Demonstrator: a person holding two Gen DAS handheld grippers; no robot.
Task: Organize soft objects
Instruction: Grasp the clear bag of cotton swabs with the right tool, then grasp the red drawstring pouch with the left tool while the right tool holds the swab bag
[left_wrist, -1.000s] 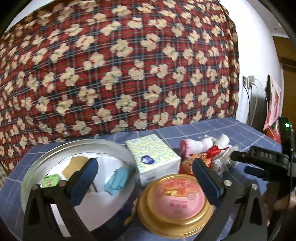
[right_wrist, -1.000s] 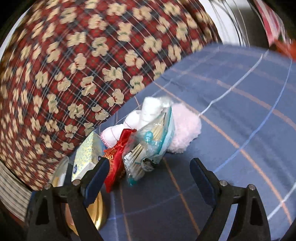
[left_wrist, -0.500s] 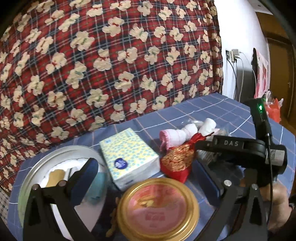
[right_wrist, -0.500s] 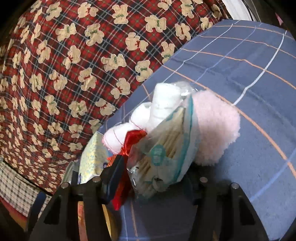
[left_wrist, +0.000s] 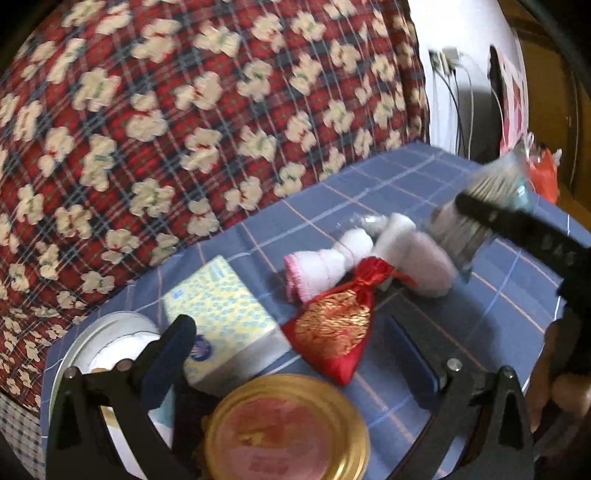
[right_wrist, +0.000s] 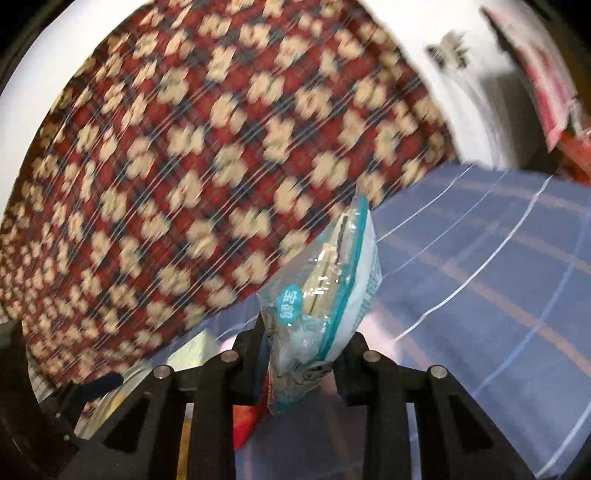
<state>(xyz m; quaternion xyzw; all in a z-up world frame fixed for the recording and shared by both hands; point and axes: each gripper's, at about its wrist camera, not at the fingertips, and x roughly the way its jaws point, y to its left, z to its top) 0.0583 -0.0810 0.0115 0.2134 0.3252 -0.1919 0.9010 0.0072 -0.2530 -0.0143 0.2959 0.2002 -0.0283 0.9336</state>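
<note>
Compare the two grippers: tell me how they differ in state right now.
The left gripper is open and holds nothing, its fingers spread above the red pouch and the gold lid. The right gripper is shut on the clear packet, which stands up from between its fingers. The left one hovers over the cluttered part of the blue cloth; the right one has its packet raised off the cloth. Both are black two-finger grippers.

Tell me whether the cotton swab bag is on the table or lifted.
Lifted: the right gripper pinches the cotton swab bag above the table.
</note>
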